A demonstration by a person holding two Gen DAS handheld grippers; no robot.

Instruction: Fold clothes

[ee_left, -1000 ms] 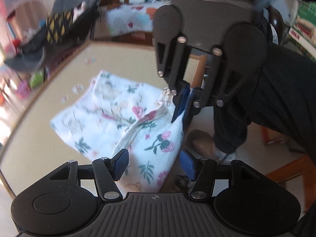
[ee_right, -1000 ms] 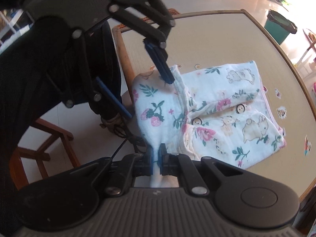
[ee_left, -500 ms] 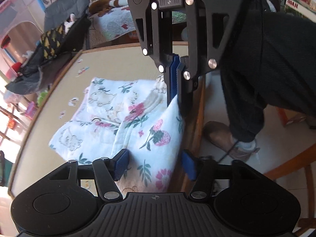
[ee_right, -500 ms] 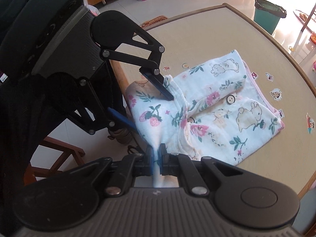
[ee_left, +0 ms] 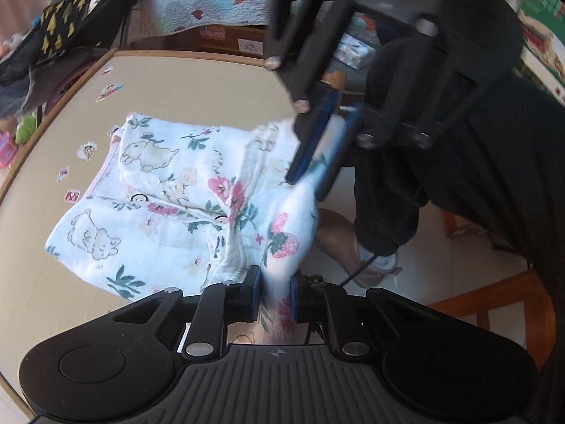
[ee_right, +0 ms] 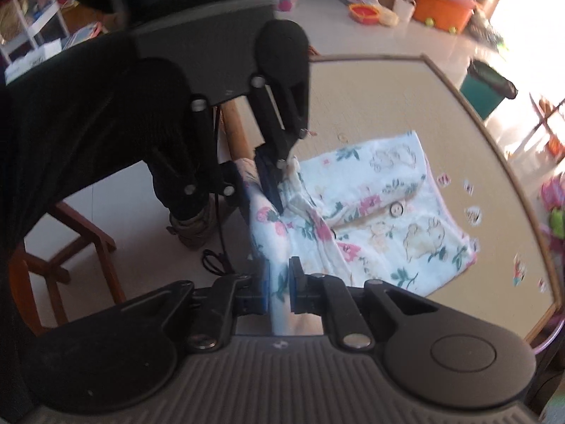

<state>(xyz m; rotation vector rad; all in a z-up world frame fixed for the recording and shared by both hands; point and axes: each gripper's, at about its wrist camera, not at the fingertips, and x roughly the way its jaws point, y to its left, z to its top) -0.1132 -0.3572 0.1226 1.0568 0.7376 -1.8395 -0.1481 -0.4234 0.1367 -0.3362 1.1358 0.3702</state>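
Observation:
A white baby garment [ee_left: 169,205] printed with flowers, bears and rabbits lies partly folded on the beige table [ee_left: 197,84], with one part hanging over the near edge. My left gripper [ee_left: 274,296] is shut on that hanging part. My right gripper [ee_right: 277,288] is shut on the same part further along; it shows in the left wrist view [ee_left: 326,148] above the cloth. The garment also shows in the right wrist view [ee_right: 381,219]. The cloth between the two grippers is lifted and taut.
The table has a wooden rim [ee_left: 53,113] and small stickers [ee_left: 88,150] on its top. A wooden chair [ee_right: 70,247] and the person's legs [ee_left: 406,183] are beside the table edge. A teal bin [ee_right: 489,90] and toy tubs [ee_right: 441,5] stand on the floor beyond.
My left gripper, open half a second ago, has closed on the hanging part of the garment. The right gripper has kept its hold, and the cloth is pulled up between them.

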